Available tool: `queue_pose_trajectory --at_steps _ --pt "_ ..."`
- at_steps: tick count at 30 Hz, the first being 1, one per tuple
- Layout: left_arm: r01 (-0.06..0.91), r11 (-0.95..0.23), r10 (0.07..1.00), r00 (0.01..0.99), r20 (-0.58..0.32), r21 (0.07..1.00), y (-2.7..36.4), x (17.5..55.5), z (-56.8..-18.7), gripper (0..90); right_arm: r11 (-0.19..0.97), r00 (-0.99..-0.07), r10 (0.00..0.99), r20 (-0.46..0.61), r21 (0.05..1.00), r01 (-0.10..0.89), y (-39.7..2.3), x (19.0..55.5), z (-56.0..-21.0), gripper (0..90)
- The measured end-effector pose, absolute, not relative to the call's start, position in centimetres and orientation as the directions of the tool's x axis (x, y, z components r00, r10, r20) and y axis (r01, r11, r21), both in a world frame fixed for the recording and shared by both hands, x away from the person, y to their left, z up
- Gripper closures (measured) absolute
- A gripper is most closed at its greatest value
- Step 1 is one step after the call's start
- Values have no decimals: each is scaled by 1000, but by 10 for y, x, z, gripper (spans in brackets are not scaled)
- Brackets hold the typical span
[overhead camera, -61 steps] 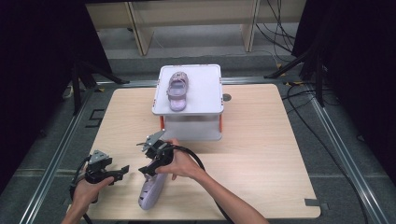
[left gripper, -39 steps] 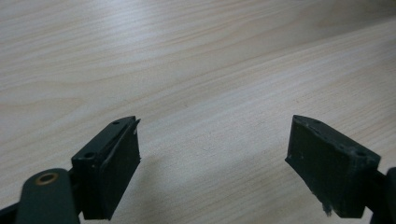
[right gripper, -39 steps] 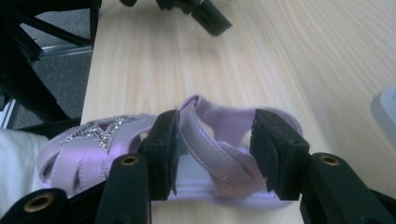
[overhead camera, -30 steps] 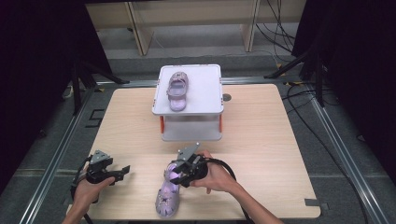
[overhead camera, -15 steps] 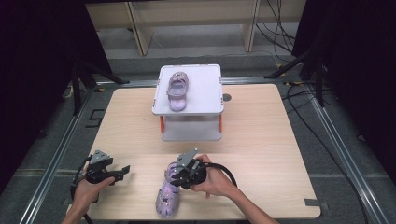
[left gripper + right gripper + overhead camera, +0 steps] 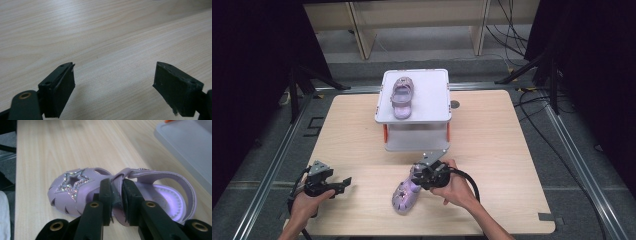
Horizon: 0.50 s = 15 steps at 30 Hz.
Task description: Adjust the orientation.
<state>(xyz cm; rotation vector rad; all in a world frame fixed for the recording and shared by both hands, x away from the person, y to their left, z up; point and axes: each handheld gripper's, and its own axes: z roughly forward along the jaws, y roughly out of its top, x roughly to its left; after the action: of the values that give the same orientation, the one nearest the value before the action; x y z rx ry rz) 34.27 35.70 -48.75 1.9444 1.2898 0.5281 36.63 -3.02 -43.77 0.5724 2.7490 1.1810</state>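
Right claw (image 6: 416, 176) clamped on the strap of a purple sandal (image 6: 406, 194), pads pinching the strap from both sides in the right gripper view (image 6: 117, 201); jaws just drawn together onto it. Sandal (image 6: 82, 192) lying sole-down on the wooden counter (image 6: 507, 150), near its front edge, toe with the glittering star cutout pointing toward the person, heel toward the white stand. Held by the person's right hand (image 6: 454, 187), with the black cable (image 6: 469, 180) looping off behind it.

Left claw (image 6: 343, 182) spread wide apart, nothing between the jaws; bare counter (image 6: 112, 37) beyond them in the left gripper view (image 6: 113, 87). Resting low over the counter at the front left corner, in the person's left hand (image 6: 307, 202), well apart from the sandal.

White two-tier stand (image 6: 432, 95) set at the middle of the counter toward the back, orange posts between its tiers. Second purple sandal (image 6: 401, 97) lying on the left half of the upper tier, lengthwise front to back. Corner of the stand's lower tray (image 6: 185, 147) seen near the held sandal's heel in the right gripper view, not touching it.
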Motion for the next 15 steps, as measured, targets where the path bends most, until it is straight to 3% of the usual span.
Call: queue_pose_trajectory --at_steps 5,8,15 --pt "606 -231 909 414 -54 761 357 343 -488 166 611 -910 405 86 715 340 -41 366 -442 768" --pt "608 -229 909 413 -56 760 357 343 -488 165 577 -898 421 132 725 377 -48 363 -441 707" --pt "609 -233 909 414 -53 758 356 342 -487 166 597 -903 411 122 713 368 -55 347 -441 777"
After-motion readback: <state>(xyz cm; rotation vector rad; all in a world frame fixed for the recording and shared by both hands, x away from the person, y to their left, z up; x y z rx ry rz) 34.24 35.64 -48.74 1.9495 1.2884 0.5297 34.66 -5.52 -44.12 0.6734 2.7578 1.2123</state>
